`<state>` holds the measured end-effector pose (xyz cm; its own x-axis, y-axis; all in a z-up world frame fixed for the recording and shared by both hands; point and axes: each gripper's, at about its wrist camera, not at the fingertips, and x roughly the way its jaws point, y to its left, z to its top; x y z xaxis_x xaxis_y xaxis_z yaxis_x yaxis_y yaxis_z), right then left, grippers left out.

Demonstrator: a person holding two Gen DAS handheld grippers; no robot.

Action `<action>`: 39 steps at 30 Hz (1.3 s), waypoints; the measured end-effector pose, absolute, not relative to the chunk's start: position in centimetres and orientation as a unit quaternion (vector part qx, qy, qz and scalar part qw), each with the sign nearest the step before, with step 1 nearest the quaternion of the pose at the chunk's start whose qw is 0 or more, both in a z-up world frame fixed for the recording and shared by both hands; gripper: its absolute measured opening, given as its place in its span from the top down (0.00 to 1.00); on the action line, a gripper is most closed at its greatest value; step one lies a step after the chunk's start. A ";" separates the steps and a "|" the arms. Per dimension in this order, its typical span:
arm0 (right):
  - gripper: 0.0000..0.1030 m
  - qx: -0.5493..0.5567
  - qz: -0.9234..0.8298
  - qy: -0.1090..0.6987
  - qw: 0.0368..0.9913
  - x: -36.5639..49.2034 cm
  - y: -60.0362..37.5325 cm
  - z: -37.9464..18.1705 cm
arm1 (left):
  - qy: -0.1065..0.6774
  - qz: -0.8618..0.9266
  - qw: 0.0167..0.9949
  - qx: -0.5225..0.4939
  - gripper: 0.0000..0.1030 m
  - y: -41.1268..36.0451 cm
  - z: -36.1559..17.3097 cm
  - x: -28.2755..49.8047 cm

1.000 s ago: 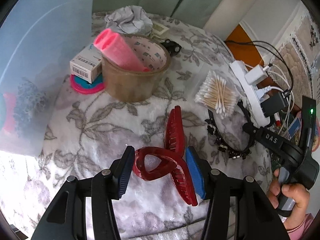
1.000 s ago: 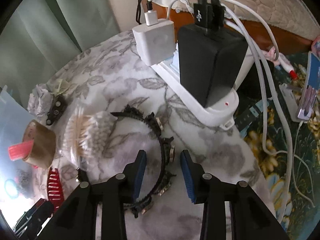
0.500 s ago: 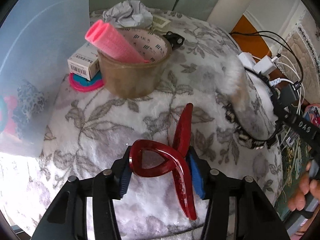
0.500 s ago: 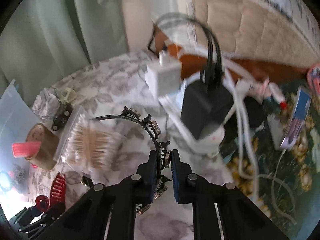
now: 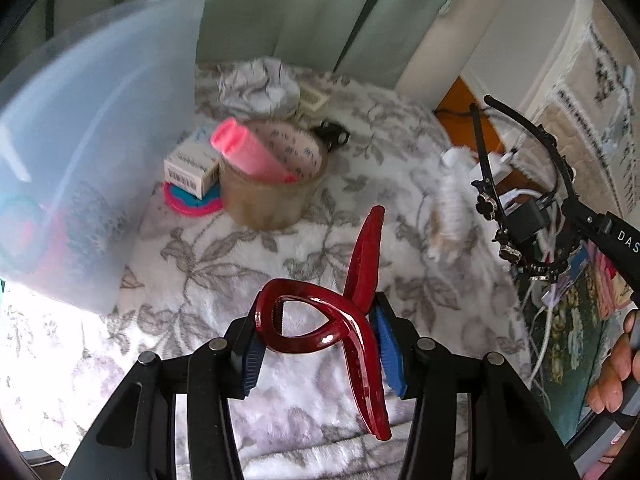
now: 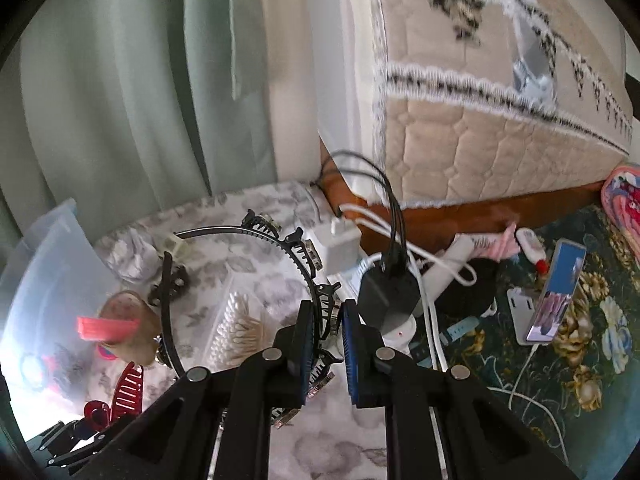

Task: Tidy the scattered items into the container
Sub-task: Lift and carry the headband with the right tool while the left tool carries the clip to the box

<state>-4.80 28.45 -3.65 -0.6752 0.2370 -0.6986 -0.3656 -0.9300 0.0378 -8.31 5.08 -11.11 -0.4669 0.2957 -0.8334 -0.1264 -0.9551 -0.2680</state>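
Observation:
A dark red hair claw clip hangs off the floral blanket, with my left gripper shut on its looped handle. A black jewelled headband is lifted in the air, pinched by my right gripper, which is shut on its band. The same headband shows at the right of the left wrist view, held by the right gripper's black finger. The clear plastic container stands at the left with a few items inside; in the right wrist view the container is at the far left.
On the blanket lie a tape roll with a pink roller in it, a small box, crumpled paper, a black clip and a bag of cotton swabs. A power strip with chargers and cables sits by the mattress.
The left gripper closed on the red claw clip and lifted it. The right gripper closed on the headband and raised it well off the blanket.

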 end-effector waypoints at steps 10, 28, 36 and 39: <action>0.85 -0.314 0.936 0.075 0.138 -3.0 24.9 0.7 | -0.123 0.883 0.135 -0.433 0.51 2.1 -5.6 -6.1; 0.85 -0.254 0.965 0.060 0.036 -1.9 15.1 7.0 | -0.174 0.933 0.062 -0.310 0.51 -8.3 2.3 -3.5; 0.85 -0.252 0.966 0.045 -0.012 -3.5 10.4 7.7 | -0.197 0.938 0.023 -0.283 0.51 -12.6 3.3 -3.8; 0.85 -0.256 0.965 0.041 -0.026 -4.3 8.9 7.5 | -0.204 0.939 0.009 -0.276 0.51 -14.2 3.5 -4.1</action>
<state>-4.26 8.94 7.50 -0.8673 -0.0717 -0.4927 0.0293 -0.9952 0.0933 -4.10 -14.24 3.48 -0.8469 0.1295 -0.5157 0.0964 -0.9164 -0.3885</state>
